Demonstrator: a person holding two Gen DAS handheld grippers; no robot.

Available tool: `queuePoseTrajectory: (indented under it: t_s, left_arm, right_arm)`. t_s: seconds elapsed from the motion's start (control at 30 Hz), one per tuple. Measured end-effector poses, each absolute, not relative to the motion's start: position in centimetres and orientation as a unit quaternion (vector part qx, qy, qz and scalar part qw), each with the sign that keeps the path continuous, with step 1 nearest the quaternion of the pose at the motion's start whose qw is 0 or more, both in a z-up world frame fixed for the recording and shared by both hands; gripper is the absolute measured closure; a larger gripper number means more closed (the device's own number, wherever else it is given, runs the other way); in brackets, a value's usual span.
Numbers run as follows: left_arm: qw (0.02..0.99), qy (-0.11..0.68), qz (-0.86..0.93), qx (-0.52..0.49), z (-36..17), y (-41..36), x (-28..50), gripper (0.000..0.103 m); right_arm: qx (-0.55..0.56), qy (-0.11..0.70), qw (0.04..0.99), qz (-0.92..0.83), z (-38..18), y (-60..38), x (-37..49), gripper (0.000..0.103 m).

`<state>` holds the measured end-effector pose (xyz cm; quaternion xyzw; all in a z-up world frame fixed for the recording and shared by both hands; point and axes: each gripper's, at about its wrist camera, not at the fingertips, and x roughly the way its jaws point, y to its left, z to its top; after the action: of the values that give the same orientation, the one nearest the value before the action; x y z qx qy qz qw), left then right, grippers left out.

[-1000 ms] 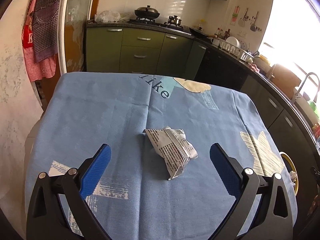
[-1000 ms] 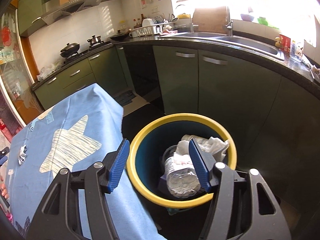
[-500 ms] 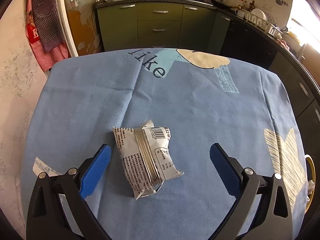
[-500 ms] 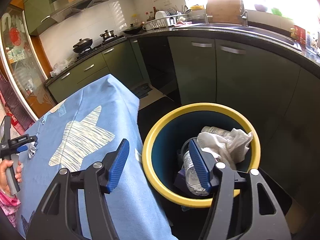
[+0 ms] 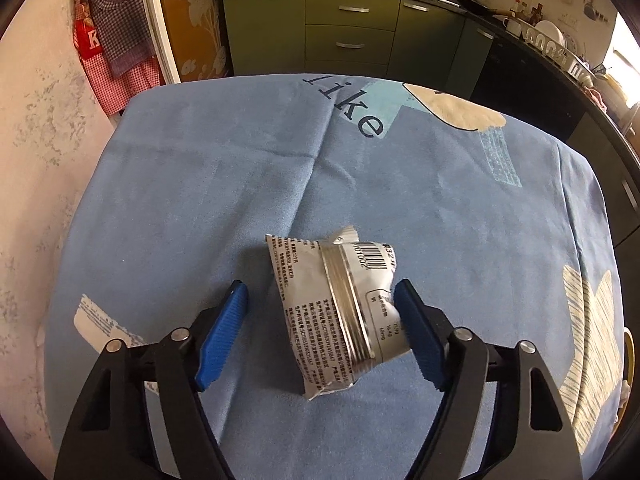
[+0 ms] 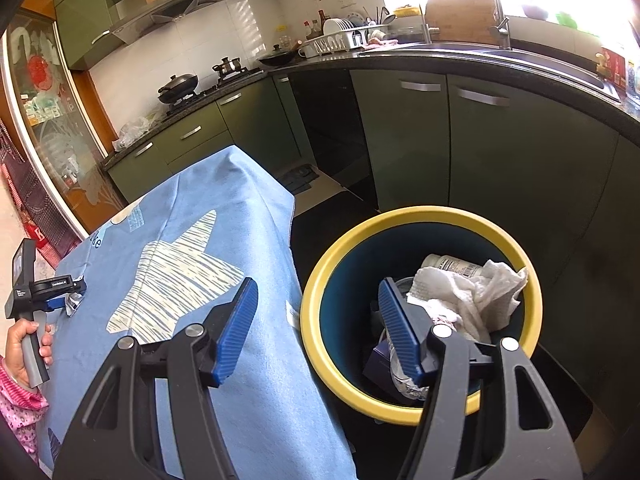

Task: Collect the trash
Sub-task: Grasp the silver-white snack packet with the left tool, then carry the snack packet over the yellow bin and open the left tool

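We find the packet [image 5: 340, 312] on the tablecloth [image 5: 240, 184], between the left gripper's [image 5: 322, 334] fingers. The bin [image 6: 316, 312] stands beside the table, holding a bottle [image 6: 452, 263] and tissue [image 6: 476, 296].

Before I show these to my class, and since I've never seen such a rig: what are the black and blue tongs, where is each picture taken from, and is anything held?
They are hand-held grippers: a person carries one in each hand, each with a camera looking along its two blue fingers. The left view looks down on a table with a blue cloth. The left gripper has a silver wrapper between its fingers; the jaws have just been closing, one finger touches it, the other is still apart, so it is not gripped yet. The right view shows the right gripper, open and empty, near a yellow-rimmed bin holding a bottle and crumpled paper.
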<state>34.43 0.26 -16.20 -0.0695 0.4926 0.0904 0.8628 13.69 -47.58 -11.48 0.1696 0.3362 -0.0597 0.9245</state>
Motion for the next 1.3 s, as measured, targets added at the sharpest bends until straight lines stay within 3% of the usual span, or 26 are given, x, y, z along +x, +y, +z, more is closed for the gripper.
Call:
queuePoseTrajectory:
  t_s: [0.17, 0.6, 0.97, 1.3]
  left_arm:
    - [0.862, 0.495, 0.079, -0.068, -15.9, 0.0, 34.3, 0.054]
    - [0.879, 0.476, -0.005, -0.035, -13.2, -3.7, 30.2, 0.055]
    - [0.888, 0.415, -0.189, 0.054, -6.7, -19.2, 24.7, 0.055]
    - [0.820, 0.456, -0.335, 0.090, -8.2, -35.5, 24.2, 0.055]
  right_arm:
    - [0.172, 0.334, 0.925, -0.060, -11.6, -47.6, 13.5, 0.043]
    - [0.186, 0.317, 0.927, -0.074, -11.3, -49.3, 12.0, 0.043]
    - [0.211, 0.297, 0.923, -0.123, -11.2, -53.6, 8.6, 0.043]
    - [0.243, 0.285, 0.912, -0.170, -12.0, -58.3, 4.9, 0.043]
